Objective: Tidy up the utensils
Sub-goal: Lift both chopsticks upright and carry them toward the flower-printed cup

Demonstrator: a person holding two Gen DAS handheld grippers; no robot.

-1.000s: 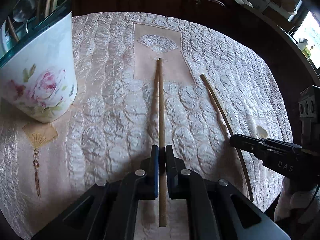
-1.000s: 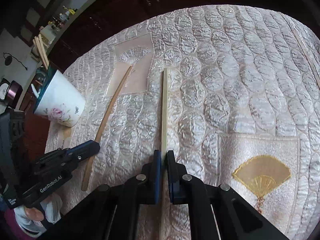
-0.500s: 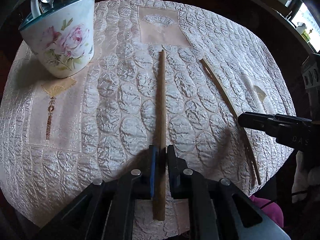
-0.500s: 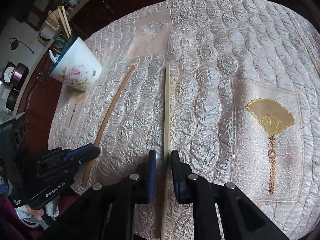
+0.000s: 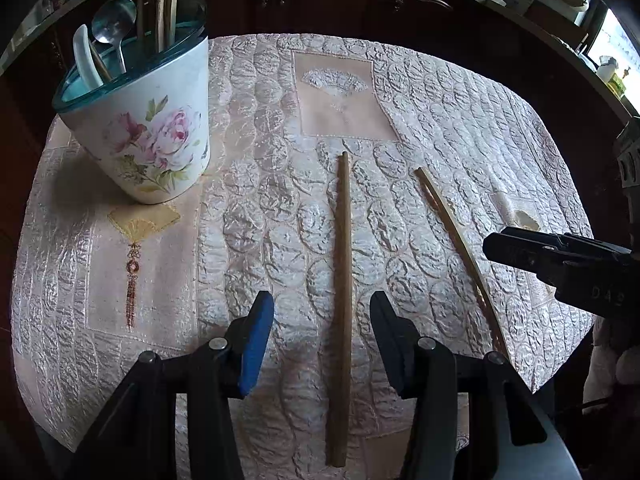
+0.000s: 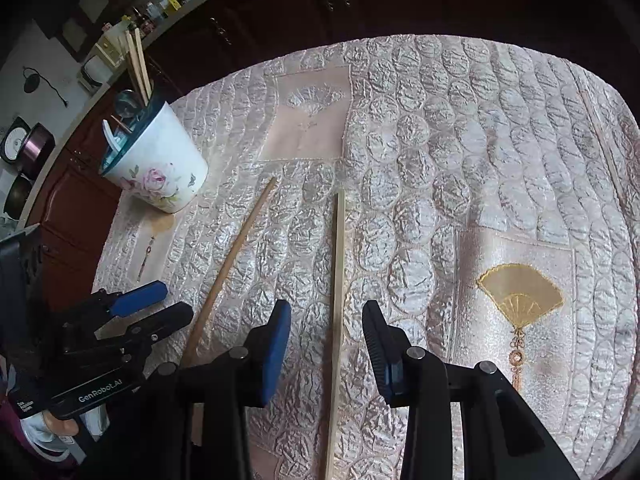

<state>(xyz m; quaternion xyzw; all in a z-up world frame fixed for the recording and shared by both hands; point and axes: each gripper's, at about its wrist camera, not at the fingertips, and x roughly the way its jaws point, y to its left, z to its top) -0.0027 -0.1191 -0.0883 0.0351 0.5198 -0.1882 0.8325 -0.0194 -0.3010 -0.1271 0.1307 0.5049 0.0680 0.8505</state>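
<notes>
The darker brown round wooden chopstick (image 5: 343,280) lies flat on the table, and the left gripper (image 5: 322,312), which pinched it a second ago, has just been opening its jaws: they now stand spread to either side of the stick with clear gaps, touching nothing. The paler, square-edged wooden chopstick (image 6: 338,300) has been let go in the same way; the right gripper (image 6: 326,320) has just been opening too, and its fingers straddle the stick without pressing it. Both sticks rest where they were, nearly parallel, their far tips pointing away from the grippers.

Taking the white flowered ceramic cup (image 5: 148,120) as the landmark, the brown chopstick lies to its right, a little nearer the camera, and the pale chopstick (image 5: 456,248) lies further right again, well apart from the cup. The cup has a teal rim and a pink rose print, flares upward, and holds a metal spoon (image 5: 114,26), a white ceramic spoon (image 5: 84,58) and several upright wooden chopsticks (image 5: 158,4).

Everything sits on a shiny pinkish quilted tablecloth (image 5: 260,208), puckered into oval bubbles, with smooth panels embroidered with fans: a gold fan with a tassel (image 5: 138,226) just in front of the cup, a pale one (image 5: 334,82) to the cup's right. In the right wrist view the left gripper (image 6: 158,306) shows one blue-padded finger (image 6: 140,298) beside the brown stick (image 6: 228,268).
</notes>
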